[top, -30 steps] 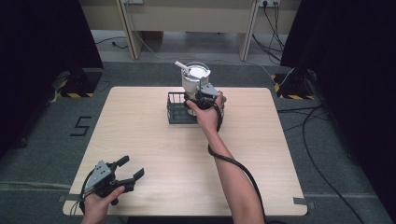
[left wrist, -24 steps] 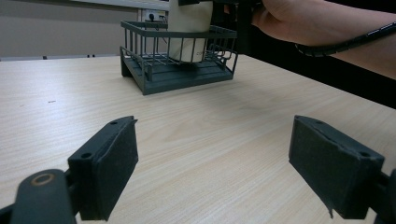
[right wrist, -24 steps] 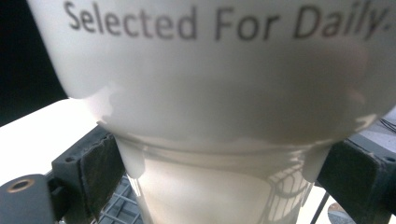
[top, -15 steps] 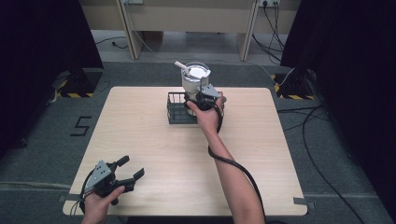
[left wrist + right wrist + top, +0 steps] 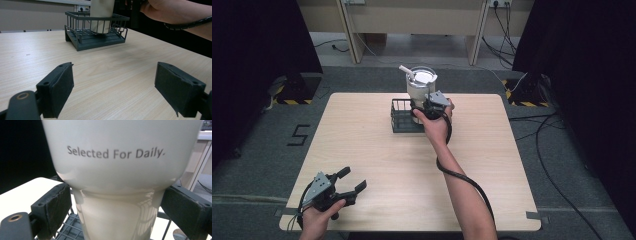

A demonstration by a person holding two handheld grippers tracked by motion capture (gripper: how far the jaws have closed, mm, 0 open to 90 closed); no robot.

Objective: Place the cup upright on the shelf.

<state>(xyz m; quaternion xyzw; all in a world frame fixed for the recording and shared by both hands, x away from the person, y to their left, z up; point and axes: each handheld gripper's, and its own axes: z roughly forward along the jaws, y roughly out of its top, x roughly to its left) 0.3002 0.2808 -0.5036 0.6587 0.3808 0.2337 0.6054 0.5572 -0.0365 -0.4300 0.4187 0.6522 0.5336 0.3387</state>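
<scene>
A tall cream tumbler (image 5: pixel 419 86) with a white lid and straw, printed "Selected For Daily." (image 5: pixel 117 152), stands upright in a dark wire basket (image 5: pixel 401 120) at the table's far middle. My right gripper (image 5: pixel 426 106) is at the tumbler's narrow lower part (image 5: pixel 117 217). Its jaws are spread wide, one on each side and very close to the wall, and I see a thin gap at the left pad (image 5: pixel 56 205). My left gripper (image 5: pixel 348 181) is open over bare wood near the front left corner, aimed at the basket (image 5: pixel 96 32) and the tumbler (image 5: pixel 101 15).
The light wooden table (image 5: pixel 362 150) stands on grey carpet. A black cable (image 5: pixel 464 175) trails along the person's right forearm. Desk legs and floor cables lie beyond the far edge.
</scene>
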